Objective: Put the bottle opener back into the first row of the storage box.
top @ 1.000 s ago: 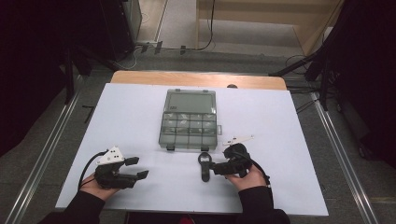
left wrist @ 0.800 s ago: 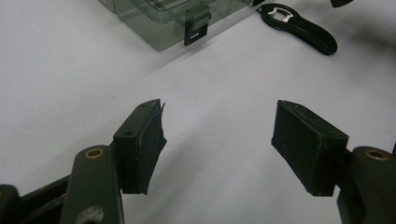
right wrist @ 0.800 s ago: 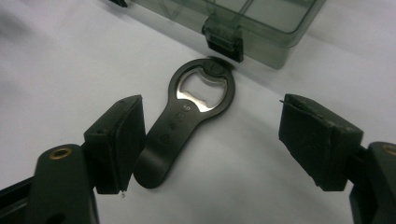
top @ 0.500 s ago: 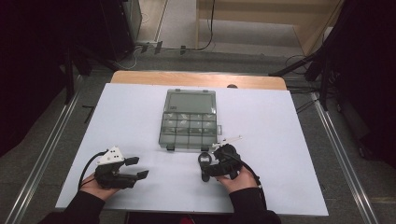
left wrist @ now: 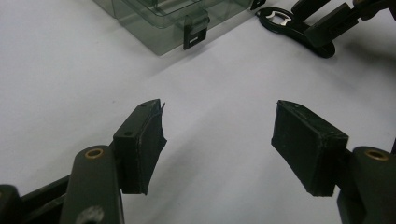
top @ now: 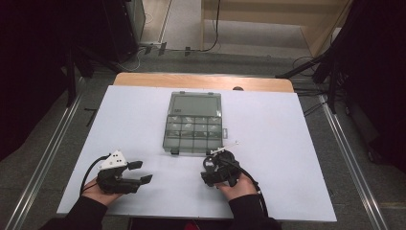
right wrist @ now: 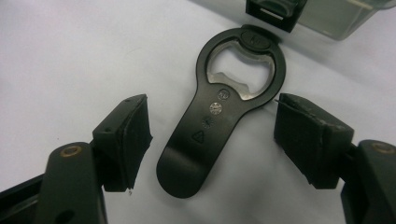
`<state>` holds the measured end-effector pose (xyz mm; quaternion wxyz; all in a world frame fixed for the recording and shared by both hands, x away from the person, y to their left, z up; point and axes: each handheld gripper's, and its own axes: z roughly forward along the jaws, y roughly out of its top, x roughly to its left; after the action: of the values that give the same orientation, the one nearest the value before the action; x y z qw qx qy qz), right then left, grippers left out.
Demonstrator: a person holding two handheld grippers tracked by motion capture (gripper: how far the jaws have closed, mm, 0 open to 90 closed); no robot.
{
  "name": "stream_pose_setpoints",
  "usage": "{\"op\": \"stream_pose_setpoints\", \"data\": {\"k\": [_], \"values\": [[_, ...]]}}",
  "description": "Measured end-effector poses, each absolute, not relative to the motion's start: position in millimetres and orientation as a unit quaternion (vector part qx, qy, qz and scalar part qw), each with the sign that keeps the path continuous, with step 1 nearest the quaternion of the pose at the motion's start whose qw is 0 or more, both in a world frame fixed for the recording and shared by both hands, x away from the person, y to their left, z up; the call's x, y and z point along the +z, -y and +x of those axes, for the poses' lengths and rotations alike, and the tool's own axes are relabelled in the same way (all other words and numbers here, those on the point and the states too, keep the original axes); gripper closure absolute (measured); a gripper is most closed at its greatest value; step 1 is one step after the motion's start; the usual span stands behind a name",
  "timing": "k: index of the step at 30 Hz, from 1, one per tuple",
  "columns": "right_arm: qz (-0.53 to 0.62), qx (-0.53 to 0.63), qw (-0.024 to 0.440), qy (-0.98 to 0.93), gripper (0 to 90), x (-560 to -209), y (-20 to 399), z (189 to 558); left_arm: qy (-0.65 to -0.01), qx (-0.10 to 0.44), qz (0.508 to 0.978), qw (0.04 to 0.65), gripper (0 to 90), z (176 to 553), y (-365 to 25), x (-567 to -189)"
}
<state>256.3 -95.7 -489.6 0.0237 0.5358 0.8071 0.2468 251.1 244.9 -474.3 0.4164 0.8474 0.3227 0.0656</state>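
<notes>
A black bottle opener [right wrist: 210, 126] lies flat on the white table, its ring end just in front of a latch [right wrist: 273, 11] of the clear compartment box [top: 194, 122]. My right gripper [right wrist: 212, 116] straddles the opener's handle. Its jaws have just been closing a little, but the pads [right wrist: 306, 135] stand apart from the opener on both sides, so it is open. In the high view that gripper [top: 209, 171] sits at the box's front right corner. My left gripper [left wrist: 219, 130] is open over bare table, with nothing between its pads, and rests at the front left [top: 142, 171].
The box is closed, with two black latches [left wrist: 195, 32] on its near side. From the left gripper view, the opener [left wrist: 285, 21] and the right gripper [left wrist: 336, 23] lie at the far right. White table [top: 287, 143] extends around the box; its front edge is close to both hands.
My right gripper has slid left across the table and now sits over the bottle opener, which earlier lay beside its tips. The left gripper has stayed put.
</notes>
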Motion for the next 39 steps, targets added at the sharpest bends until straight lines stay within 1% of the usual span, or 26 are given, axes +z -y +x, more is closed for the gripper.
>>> {"op": "stream_pose_setpoints", "data": {"k": [3, 4, 5, 9, 11, 12, 17, 19, 20, 23, 24, 27, 28, 30, 32, 33, 34, 39], "values": [[0.538, 0.245, 0.026, -0.806, 28.0, -489.5, 94.1, 255.8, -0.323, 0.066, 0.848, 0.416, 33.4, 251.1, -244.8, -474.3], [0.539, 0.241, 0.032, -0.807, 30.4, -489.7, 92.9, 255.3, -0.322, 0.066, 0.848, 0.415, 33.4, 251.1, -244.8, -474.2], [0.539, 0.241, 0.032, -0.807, 30.4, -489.7, 92.9, 255.3, -0.321, 0.066, 0.849, 0.415, 33.4, 251.1, -244.8, -474.2], [0.547, 0.235, 0.036, -0.802, 35.8, -489.1, 92.4, 254.7, -0.321, 0.066, 0.849, 0.415, 33.4, 251.1, -244.7, -474.1], [0.547, 0.234, 0.037, -0.803, 36.9, -489.1, 92.6, 254.6, -0.321, 0.065, 0.848, 0.417, 33.4, 251.1, -244.7, -474.2], [0.542, 0.231, 0.044, -0.807, 39.2, -489.2, 92.0, 253.7, -0.321, 0.065, 0.848, 0.416, 33.4, 251.1, -244.7, -474.2], [0.539, 0.226, 0.058, -0.809, 40.4, -489.8, 90.4, 252.2, -0.321, 0.065, 0.848, 0.416, 33.4, 251.0, -244.6, -474.1], [0.542, 0.225, 0.055, -0.807, 41.5, -489.4, 90.4, 252.0, -0.321, 0.065, 0.848, 0.416, 33.4, 251.0, -244.7, -474.2], [0.543, 0.226, 0.051, -0.807, 43.5, -489.1, 91.2, 252.3, -0.321, 0.065, 0.848, 0.416, 33.4, 251.0, -244.6, -474.2], [0.542, 0.225, 0.048, -0.808, 45.4, -488.5, 93.0, 252.9, -0.322, 0.066, 0.849, 0.415, 33.4, 251.0, -244.5, -474.3], [0.538, 0.227, 0.047, -0.81, 47.6, -488.7, 94.4, 253.5, -0.323, 0.066, 0.848, 0.415, 33.4, 251.2, -244.7, -474.3], [0.536, 0.223, 0.049, -0.813, 53.2, -488.4, 95.9, 253.8, -0.323, 0.067, 0.848, 0.414, 33.4, 251.2, -244.8, -474.3], [0.536, 0.223, 0.049, -0.813, 53.2, -488.4, 95.9, 253.8, -0.323, 0.067, 0.848, 0.415, 33.4, 251.2, -244.8, -474.4], [0.533, 0.22, 0.053, -0.815, 57.4, -488.3, 97.4, 254.3, -0.323, 0.066, 0.848, 0.415, 33.4, 251.1, -244.7, -474.4], [0.532, 0.22, 0.054, -0.816, 58.8, -488.3, 97.8, 254.4, -0.323, 0.066, 0.849, 0.414, 33.4, 251.2, -244.7, -474.5], [0.53, 0.22, 0.054, -0.817, 60.4, -488.3, 98.3, 254.7, -0.323, 0.066, 0.849, 0.414, 33.4, 251.2, -244.7, -474.5], [0.53, 0.219, 0.052, -0.818, 63.8, -488.0, 99.9, 255.4, -0.323, 0.066, 0.848, 0.414, 33.4, 251.2, -244.7, -474.5], [0.518, 0.221, 0.049, -0.825, 65.5, -488.0, 103.0, 256.6, -0.323, 0.065, 0.848, 0.414, 33.4, 251.1, -244.7, -474.5]]}}
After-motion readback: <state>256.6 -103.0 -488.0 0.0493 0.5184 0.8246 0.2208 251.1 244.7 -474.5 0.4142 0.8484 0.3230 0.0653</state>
